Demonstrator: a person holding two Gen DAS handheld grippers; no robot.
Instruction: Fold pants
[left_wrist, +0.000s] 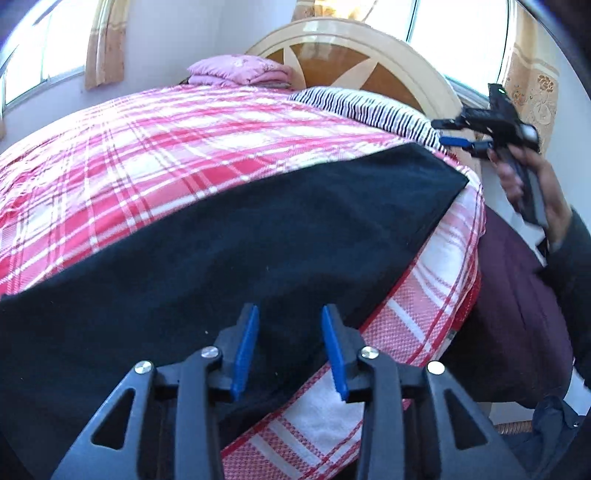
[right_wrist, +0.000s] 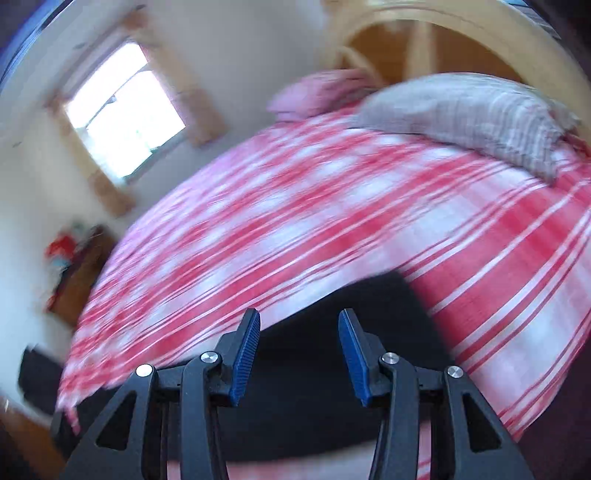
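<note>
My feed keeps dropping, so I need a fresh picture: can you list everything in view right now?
pants: one, black, laid flat along the near edge of the bed
bedcover: one, red, pink and white plaid, covering the bed
striped pillow: one, white with dark stripes, at the head of the bed
pink quilt: one, pink, folded, by the headboard
headboard: one, tan and brown wood, arched, behind the pillow
windows: at least two, bright, with beige curtains
left claw: one, black with blue pads, open, over the pants
right claw: one, black with blue pads, open, over the pants' end
hand: one, holding the right claw's handle
</note>
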